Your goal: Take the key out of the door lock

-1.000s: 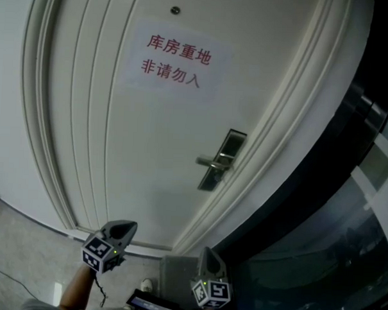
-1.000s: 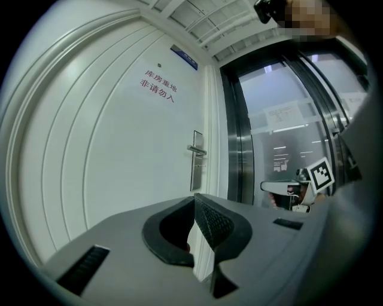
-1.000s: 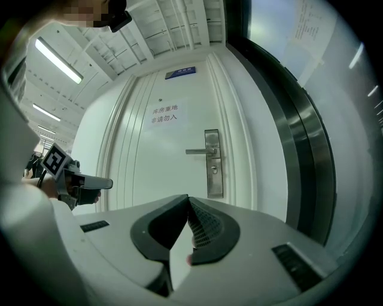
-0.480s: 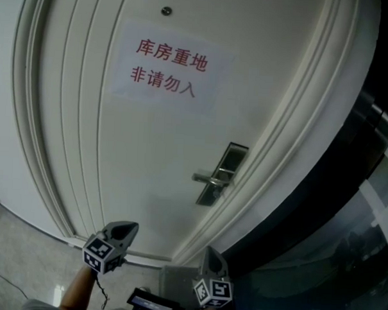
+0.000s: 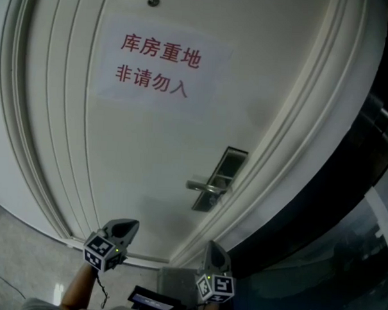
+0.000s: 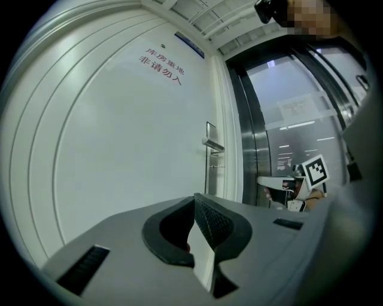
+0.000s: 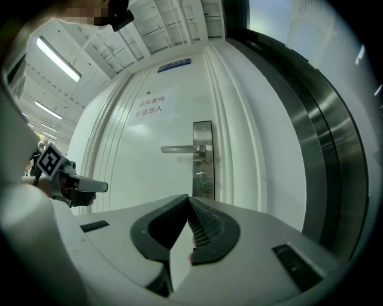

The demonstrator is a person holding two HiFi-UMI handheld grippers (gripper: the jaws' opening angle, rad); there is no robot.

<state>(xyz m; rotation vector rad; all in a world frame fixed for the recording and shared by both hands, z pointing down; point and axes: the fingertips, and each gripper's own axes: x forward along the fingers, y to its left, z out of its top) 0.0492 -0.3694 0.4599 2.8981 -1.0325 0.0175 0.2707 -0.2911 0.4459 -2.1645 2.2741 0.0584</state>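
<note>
A white door carries a steel lock plate (image 5: 220, 178) with a lever handle (image 5: 202, 185) pointing left. In the right gripper view a small key (image 7: 202, 175) sits in the keyhole below the handle (image 7: 182, 149); in the left gripper view the key (image 6: 216, 167) sticks out of the plate edge-on. My left gripper (image 5: 130, 225) and right gripper (image 5: 212, 246) hang low, well short of the lock, both shut and empty. The left gripper's jaws (image 6: 195, 200) and the right gripper's jaws (image 7: 188, 200) meet at their tips.
A paper sign (image 5: 159, 63) with red characters is stuck on the upper door. Ribbed white door frames run down both sides. A dark metal and glass partition (image 5: 320, 208) stands to the right. Grey floor (image 5: 23, 246) lies below, and a dark phone-like device (image 5: 152, 302) shows near my body.
The head view has shifted: the sign and lock plate slid left and look larger. Both grippers stay low in about the same spots, still shut.
</note>
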